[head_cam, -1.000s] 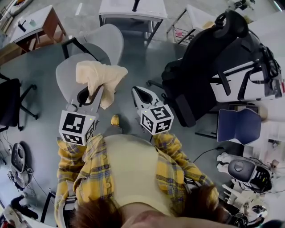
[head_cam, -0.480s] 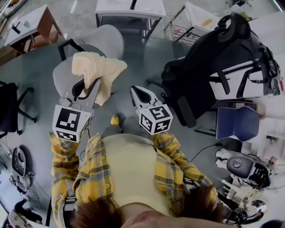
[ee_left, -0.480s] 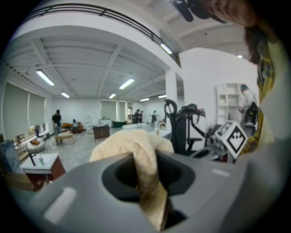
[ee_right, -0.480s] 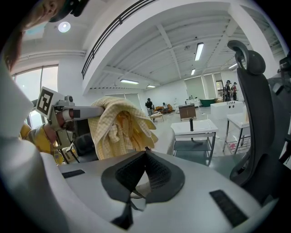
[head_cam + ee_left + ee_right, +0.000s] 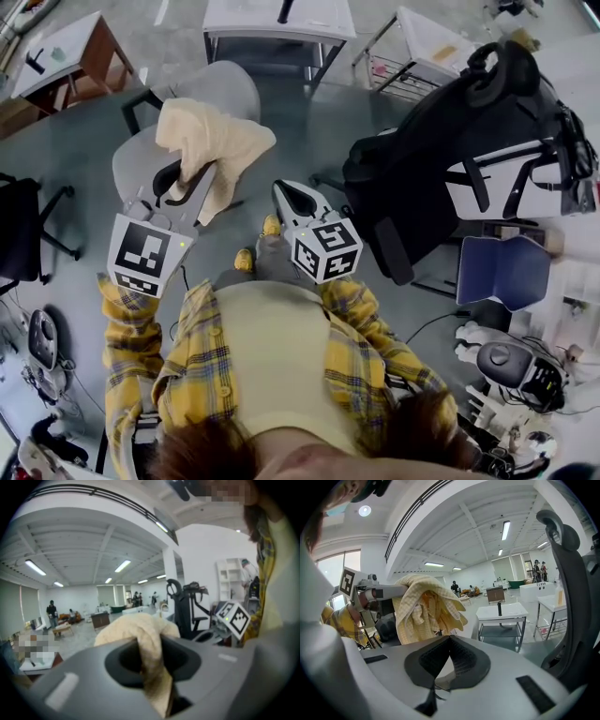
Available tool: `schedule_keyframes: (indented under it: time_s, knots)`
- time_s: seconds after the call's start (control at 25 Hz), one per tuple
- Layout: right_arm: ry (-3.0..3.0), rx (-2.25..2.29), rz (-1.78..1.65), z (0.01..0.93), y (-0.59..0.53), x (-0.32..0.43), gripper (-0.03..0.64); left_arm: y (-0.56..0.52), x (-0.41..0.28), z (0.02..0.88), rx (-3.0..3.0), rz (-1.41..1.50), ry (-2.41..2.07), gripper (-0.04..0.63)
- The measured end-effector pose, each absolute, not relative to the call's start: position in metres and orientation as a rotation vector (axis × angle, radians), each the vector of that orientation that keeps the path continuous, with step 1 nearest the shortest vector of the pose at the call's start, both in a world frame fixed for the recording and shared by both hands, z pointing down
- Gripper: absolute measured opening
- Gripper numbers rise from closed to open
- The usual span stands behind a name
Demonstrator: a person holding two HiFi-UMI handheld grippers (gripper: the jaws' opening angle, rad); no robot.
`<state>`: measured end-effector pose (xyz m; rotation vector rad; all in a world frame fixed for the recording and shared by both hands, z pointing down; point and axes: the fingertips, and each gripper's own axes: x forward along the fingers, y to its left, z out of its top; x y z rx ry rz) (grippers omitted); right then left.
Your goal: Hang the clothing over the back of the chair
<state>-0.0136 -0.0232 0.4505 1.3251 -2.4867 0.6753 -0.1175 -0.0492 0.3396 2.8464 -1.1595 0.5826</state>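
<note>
A cream-yellow piece of clothing hangs bunched in the air in front of the grey office chair. It is above the chair's seat and does not touch the backrest. My left gripper is shut on the clothing, a fold of which runs down between the jaws. My right gripper is to the right of the clothing and apart from it, its jaws shut with nothing between them. In the right gripper view the clothing hangs from the left gripper.
A large black chair with bags on it stands close at the right. White tables are behind the grey chair. A wooden desk is at the back left and another black chair at the left edge.
My left gripper has carried the clothing a little farther toward the grey chair. A yellow shoe has stepped forward under the right gripper. Both grips look unchanged.
</note>
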Motion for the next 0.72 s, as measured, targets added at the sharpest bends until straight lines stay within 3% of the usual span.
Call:
schedule_keyframes:
  time_s: [0.72]
  knots:
    - [-2.541, 1.175, 0.72, 0.46, -0.103, 0.022, 0.014, -0.13, -0.047, 0.34, 3.06, 0.888, -0.93, 0.09]
